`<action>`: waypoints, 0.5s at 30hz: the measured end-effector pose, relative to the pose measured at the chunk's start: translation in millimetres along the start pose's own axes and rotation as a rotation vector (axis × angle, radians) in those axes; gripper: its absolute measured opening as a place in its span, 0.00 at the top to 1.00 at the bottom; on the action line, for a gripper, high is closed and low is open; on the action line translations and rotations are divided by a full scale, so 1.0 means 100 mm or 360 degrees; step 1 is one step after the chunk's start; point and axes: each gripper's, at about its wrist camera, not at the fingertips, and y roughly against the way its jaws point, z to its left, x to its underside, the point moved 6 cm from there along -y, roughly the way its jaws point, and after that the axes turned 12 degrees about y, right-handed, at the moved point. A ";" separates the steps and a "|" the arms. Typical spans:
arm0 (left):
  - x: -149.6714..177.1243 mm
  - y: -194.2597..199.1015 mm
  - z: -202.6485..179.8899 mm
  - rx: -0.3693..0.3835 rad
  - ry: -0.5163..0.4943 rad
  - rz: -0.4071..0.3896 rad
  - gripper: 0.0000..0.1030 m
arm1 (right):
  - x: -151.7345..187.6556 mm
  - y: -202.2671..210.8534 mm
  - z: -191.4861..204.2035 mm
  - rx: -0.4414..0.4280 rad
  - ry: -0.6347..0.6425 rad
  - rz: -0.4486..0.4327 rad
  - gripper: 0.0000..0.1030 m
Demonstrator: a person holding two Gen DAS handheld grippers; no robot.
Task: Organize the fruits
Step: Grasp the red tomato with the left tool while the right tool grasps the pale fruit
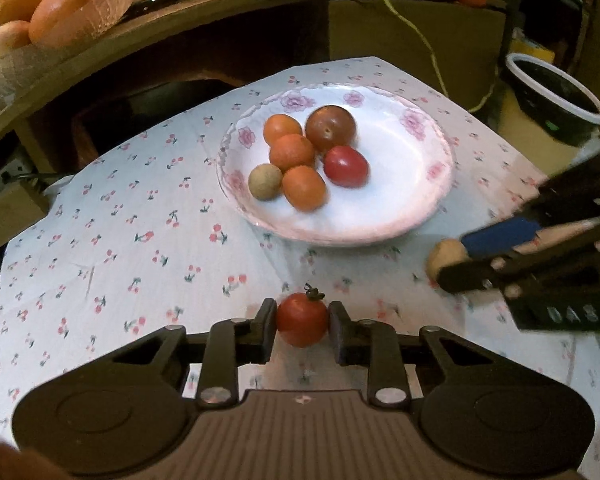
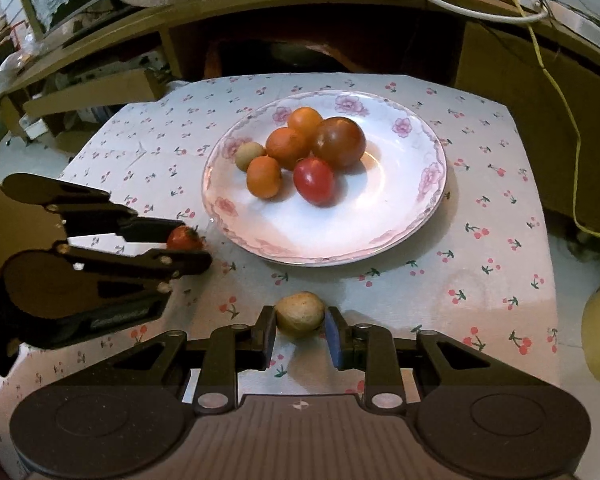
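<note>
The left gripper clamps a small red tomato above the cherry-print tablecloth; the right gripper pinches a tan round fruit near the plate's front rim. The flowered plate holds a dark tomato, a red tomato, three orange fruits and a small greenish fruit.

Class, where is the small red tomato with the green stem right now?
The small red tomato sits between the left tool fingers, above the cherry-print tablecloth, near the plate.
</note>
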 end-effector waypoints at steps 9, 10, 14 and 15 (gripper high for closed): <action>0.31 0.10 -0.01 -0.0048 -0.0051 0.0058 0.68 | 0.11 0.04 0.15 -0.0013 0.0157 0.0018 0.73; 0.31 0.09 -0.01 -0.0043 -0.0054 0.0059 0.68 | 0.10 0.04 0.17 -0.0007 0.0173 0.0018 0.73; 0.30 0.06 -0.03 -0.0026 -0.0081 0.0048 0.67 | 0.10 -0.01 0.18 -0.0003 0.0186 0.0035 0.69; 0.30 0.06 -0.03 -0.0022 -0.0085 0.0047 0.66 | 0.10 -0.02 0.18 0.0007 0.0191 0.0042 0.68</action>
